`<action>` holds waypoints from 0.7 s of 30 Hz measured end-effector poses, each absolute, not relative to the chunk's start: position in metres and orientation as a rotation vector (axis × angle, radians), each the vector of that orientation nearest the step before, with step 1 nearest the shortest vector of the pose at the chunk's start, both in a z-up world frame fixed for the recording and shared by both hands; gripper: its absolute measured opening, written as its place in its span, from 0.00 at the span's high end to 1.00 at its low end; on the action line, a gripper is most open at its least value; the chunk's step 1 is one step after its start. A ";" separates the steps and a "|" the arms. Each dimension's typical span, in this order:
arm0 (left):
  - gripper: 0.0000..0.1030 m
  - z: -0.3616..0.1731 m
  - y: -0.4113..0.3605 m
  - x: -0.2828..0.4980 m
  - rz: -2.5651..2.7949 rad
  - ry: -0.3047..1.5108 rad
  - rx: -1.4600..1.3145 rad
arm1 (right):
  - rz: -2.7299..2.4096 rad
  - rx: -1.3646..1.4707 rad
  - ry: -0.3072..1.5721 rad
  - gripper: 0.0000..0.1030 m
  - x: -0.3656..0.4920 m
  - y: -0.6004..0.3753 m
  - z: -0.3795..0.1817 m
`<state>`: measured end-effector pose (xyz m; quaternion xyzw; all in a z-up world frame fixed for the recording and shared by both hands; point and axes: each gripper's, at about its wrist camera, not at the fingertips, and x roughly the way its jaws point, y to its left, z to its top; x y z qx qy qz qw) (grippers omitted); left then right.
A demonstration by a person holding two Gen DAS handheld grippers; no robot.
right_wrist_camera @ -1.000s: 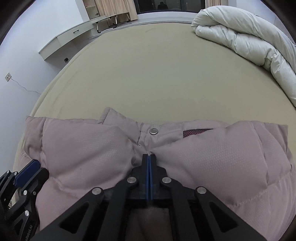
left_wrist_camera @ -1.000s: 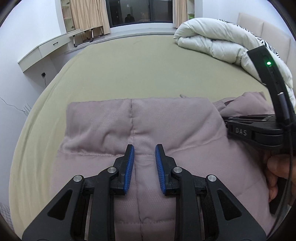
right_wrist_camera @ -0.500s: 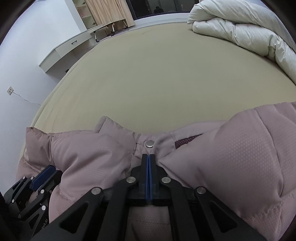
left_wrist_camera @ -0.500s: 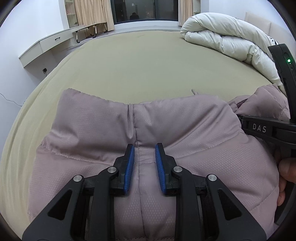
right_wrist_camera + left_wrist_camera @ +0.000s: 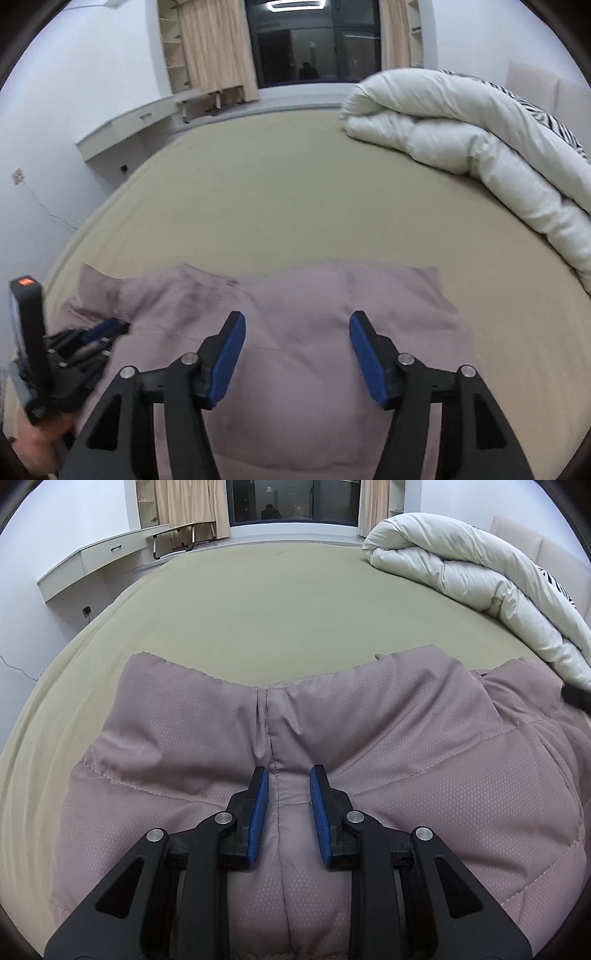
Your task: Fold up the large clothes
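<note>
Mauve quilted fabric fills the near edge of the bed [image 5: 258, 206]: a padded jacket [image 5: 406, 775] lies bunched there, its long axis running left to right along that edge, with bare olive sheet beyond it up to the rolled white duvet [image 5: 461, 147] at the far right corner.

On the left, the left gripper [image 5: 287, 805] bears down on the garment's left portion. Its jaws stand narrowly apart with a ridge of fabric, a seam running along it, pushed up between the blue pads; they look clamped on that fold, though how firmly I cannot tell. A hand [image 5: 33, 446] holds that tool at the jacket's left end.

Moving right, the right gripper [image 5: 297, 350] hovers over the jacket's right portion. Its jaws are opening, wide apart, with nothing pinched; the cloth lies flat below and ahead of them, pads clear of it.

So the garment sits directly under both tools, pinned on the left and free on the right. Any next fold, I judge, would turn on that right half, which the right gripper is nearer to.
</note>
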<state>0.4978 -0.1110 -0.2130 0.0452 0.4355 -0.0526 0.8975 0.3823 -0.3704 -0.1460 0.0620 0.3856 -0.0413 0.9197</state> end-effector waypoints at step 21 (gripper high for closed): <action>0.78 -0.196 -0.104 0.489 -0.111 0.928 0.105 | -0.022 0.392 0.792 0.37 0.389 -0.435 -0.216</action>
